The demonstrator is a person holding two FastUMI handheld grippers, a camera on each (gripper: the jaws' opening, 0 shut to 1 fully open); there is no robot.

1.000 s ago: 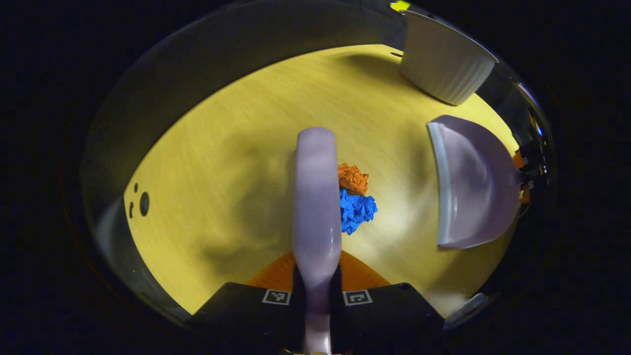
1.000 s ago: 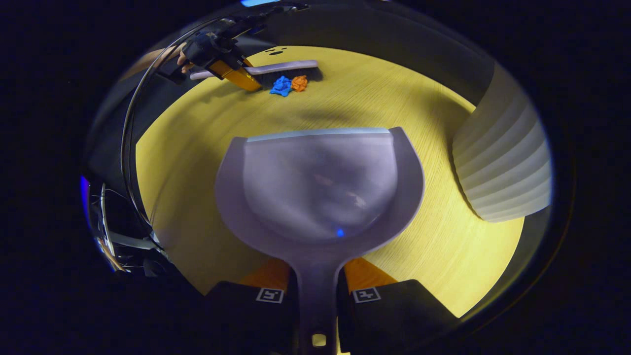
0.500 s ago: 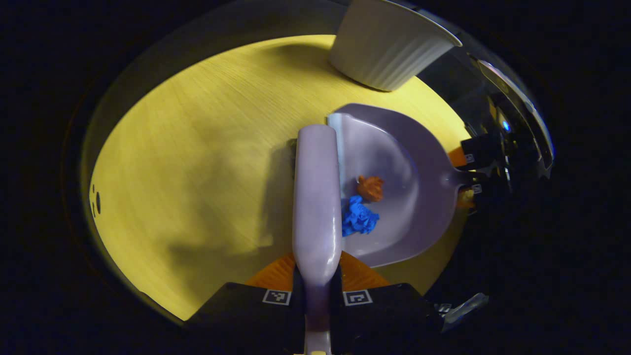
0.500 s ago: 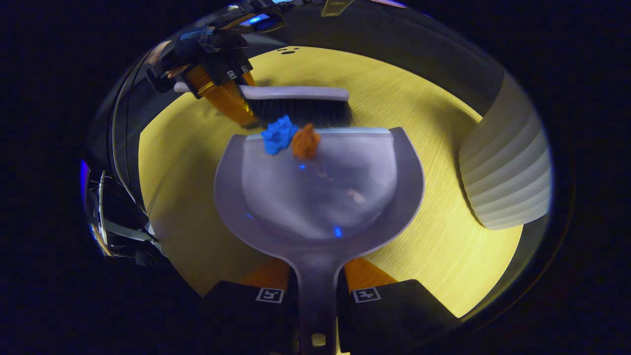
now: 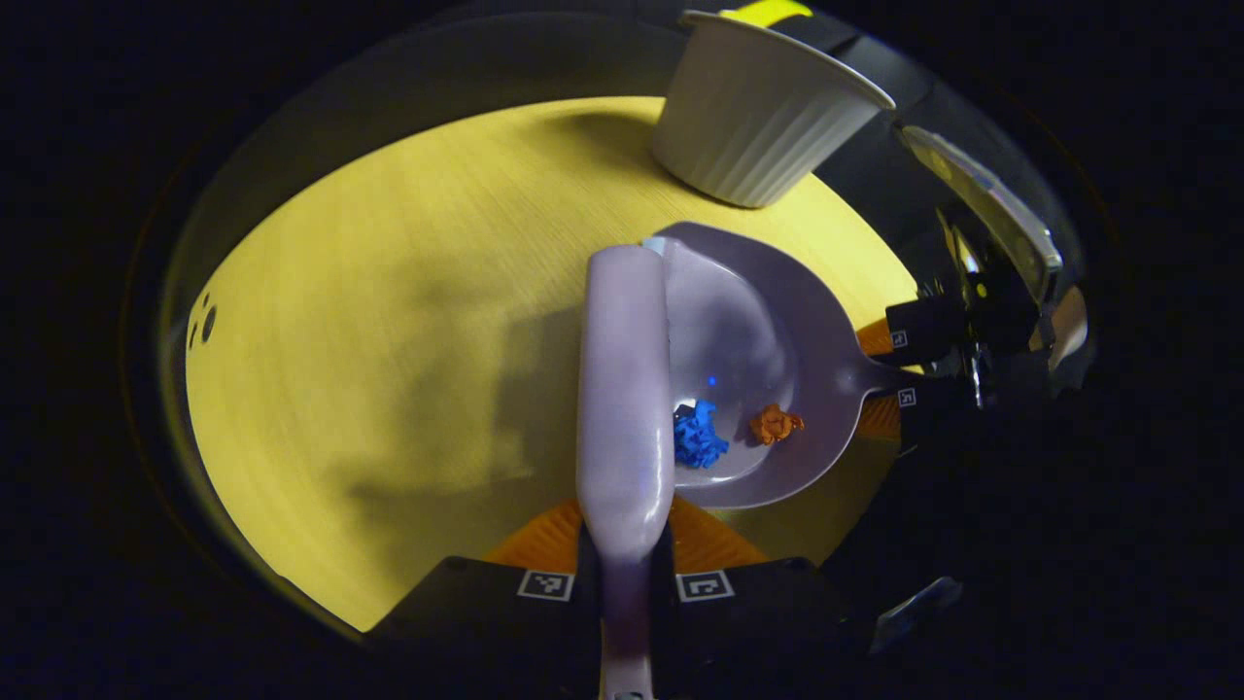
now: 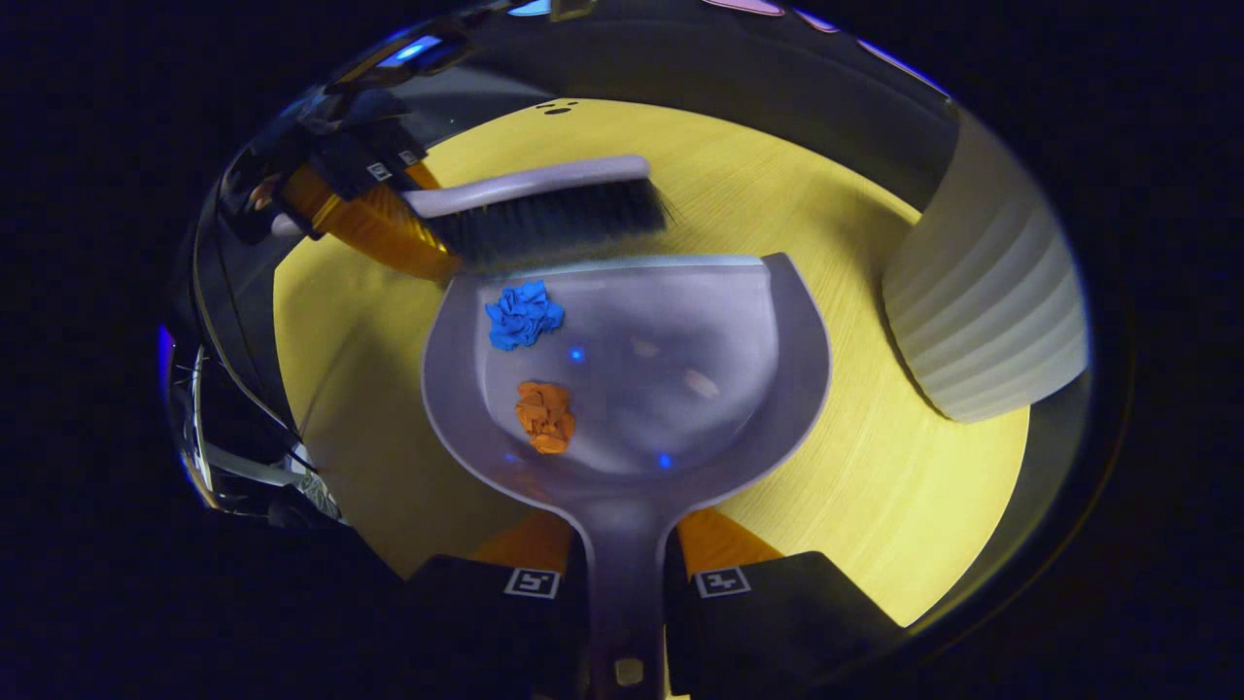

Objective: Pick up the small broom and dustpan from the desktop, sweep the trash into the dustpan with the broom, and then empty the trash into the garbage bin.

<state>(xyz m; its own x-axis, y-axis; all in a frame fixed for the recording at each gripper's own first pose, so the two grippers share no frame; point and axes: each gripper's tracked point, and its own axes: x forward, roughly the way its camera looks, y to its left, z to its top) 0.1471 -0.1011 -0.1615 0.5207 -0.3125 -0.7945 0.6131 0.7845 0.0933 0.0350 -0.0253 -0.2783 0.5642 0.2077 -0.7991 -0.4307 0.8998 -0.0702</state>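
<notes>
Your left gripper (image 5: 623,544) has its jaws clenched on the broom (image 5: 625,389) handle, bristles right at the front lip of the dustpan (image 6: 680,389). Your right gripper (image 6: 627,574) is clamped on the dustpan handle, pan low over the yellow bench (image 6: 875,486). The blue wad (image 6: 524,313) and orange wad (image 6: 545,416) both sit inside the pan, with the white ribbed bin (image 6: 982,311) just beside it.

Each tool (image 5: 622,559) (image 6: 627,574) has a black body bearing two small square black-and-white markers, one on each side. The other tool seen farther off (image 6: 364,180) carries the same square markers on its dark housing.
</notes>
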